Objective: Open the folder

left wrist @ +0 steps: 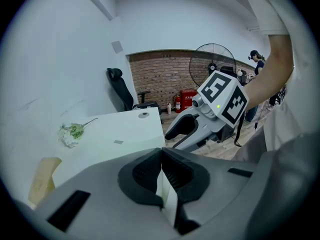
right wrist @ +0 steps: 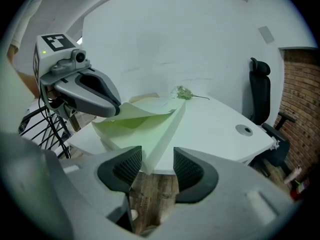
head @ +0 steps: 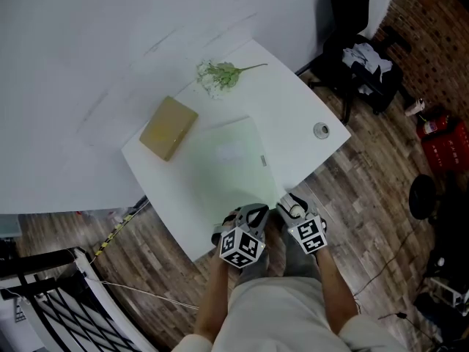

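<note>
On the table (head: 293, 101), your left tool (left wrist: 161, 156) clamps the folder (head: 227, 160); right tool (right wrist: 157, 164) is apart. Fast lifting may drag the whole folder off the edge.

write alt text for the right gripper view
The left gripper pinches the raised top cover of the pale green folder on a white table. The open right gripper has the folder's near corner between its jaws.
</note>
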Motion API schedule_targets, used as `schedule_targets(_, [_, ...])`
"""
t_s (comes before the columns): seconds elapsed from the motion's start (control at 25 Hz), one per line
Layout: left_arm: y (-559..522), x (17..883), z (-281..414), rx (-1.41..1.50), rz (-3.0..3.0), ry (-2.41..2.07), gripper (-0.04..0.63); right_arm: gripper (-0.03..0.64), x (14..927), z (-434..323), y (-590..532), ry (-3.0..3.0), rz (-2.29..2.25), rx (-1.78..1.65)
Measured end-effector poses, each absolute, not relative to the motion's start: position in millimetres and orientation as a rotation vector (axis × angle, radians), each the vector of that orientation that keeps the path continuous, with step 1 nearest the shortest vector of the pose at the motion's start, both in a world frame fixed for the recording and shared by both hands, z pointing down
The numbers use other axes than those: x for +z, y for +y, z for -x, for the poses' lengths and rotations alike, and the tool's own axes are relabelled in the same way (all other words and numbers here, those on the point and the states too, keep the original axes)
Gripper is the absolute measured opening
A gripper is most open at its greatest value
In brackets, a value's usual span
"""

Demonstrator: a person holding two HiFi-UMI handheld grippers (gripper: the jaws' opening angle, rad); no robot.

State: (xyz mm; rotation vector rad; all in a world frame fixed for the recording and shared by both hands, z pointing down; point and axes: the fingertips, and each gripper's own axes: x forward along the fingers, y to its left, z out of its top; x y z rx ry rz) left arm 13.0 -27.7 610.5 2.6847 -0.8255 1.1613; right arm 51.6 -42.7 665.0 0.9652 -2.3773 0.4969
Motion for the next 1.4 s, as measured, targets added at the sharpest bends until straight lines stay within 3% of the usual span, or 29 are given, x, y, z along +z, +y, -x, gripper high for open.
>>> schedule_targets(1.4, [-5,546,41,0.977,-2.703,-1.236,0.006,0.202,666,-51,-45,-2.338,-1.021,0.426])
